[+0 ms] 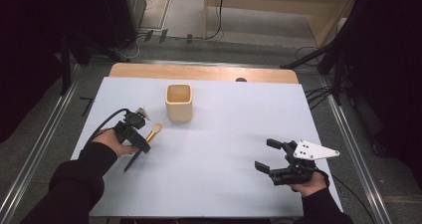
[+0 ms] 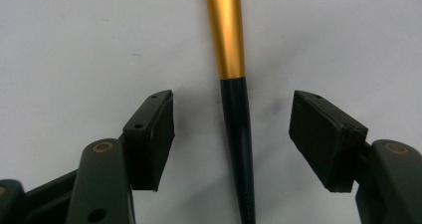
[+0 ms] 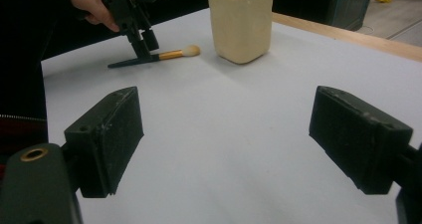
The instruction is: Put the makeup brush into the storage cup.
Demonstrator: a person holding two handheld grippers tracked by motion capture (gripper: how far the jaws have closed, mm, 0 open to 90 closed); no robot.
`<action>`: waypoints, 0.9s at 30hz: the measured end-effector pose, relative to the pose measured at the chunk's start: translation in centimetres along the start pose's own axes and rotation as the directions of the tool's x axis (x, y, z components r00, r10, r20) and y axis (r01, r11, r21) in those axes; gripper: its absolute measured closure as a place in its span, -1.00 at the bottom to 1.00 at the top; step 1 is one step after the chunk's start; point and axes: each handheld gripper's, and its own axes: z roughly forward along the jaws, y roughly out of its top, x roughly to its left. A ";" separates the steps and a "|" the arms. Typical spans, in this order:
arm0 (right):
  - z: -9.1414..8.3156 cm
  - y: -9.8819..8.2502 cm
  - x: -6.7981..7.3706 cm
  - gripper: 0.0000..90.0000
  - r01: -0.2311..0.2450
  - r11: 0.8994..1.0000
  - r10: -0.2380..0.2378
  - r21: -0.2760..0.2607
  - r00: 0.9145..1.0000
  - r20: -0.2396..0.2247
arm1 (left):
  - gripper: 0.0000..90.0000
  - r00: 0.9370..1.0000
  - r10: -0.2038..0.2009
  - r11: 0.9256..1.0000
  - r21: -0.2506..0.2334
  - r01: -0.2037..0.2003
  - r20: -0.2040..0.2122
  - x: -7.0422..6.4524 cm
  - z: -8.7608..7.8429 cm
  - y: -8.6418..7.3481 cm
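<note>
Brush (image 1: 145, 140) lies flat on the white surface (image 1: 224, 149), at about seven o'clock from the cream cup (image 1: 178, 102). Its dark handle sits between the pads of the left claw (image 1: 143, 145), which stand apart and touch nothing, so pickup is still ahead. Right claw (image 1: 268, 157) waits wide open and empty at four o'clock. Beyond lie a wooden edge, cables and dark curtains.

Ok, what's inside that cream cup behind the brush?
From the high view, the cup looks empty: bare cream inner walls and the bottom, though the bottom is dim. In the right gripper view its near wall hides the inside. The brush lies on the sheet outside it.
</note>
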 end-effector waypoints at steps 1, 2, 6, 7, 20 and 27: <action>0.0 0.0 0.0 -0.68 0.003 1.000 -0.003 -0.001 1.000 0.000 | -0.22 1.000 0.002 1.000 0.004 -0.002 -0.003 0.0 0.0 0.0; 0.0 0.0 0.0 -0.68 0.002 1.000 -0.002 0.001 1.000 0.000 | -0.22 1.000 0.003 1.000 0.003 -0.003 -0.009 -0.1 0.1 0.1; 0.0 0.0 0.0 -0.68 0.005 1.000 -0.005 0.001 1.000 0.002 | -0.21 1.000 -0.006 1.000 0.013 0.006 -0.024 -0.2 0.4 0.3; 0.0 0.0 0.0 -0.68 0.005 1.000 -0.005 0.001 1.000 0.002 | -0.21 1.000 -0.003 1.000 0.022 0.004 -0.023 -0.1 0.5 0.3; 0.2 0.0 0.1 -0.68 0.011 1.000 -0.011 0.016 1.000 0.000 | -0.08 0.996 -0.009 0.999 0.042 0.012 -0.090 -1.1 1.0 0.7; 0.6 -0.1 0.3 -0.68 0.025 0.999 -0.025 0.043 1.000 -0.009 | 0.26 0.996 -0.002 0.999 0.052 0.007 -0.084 -1.4 0.8 0.9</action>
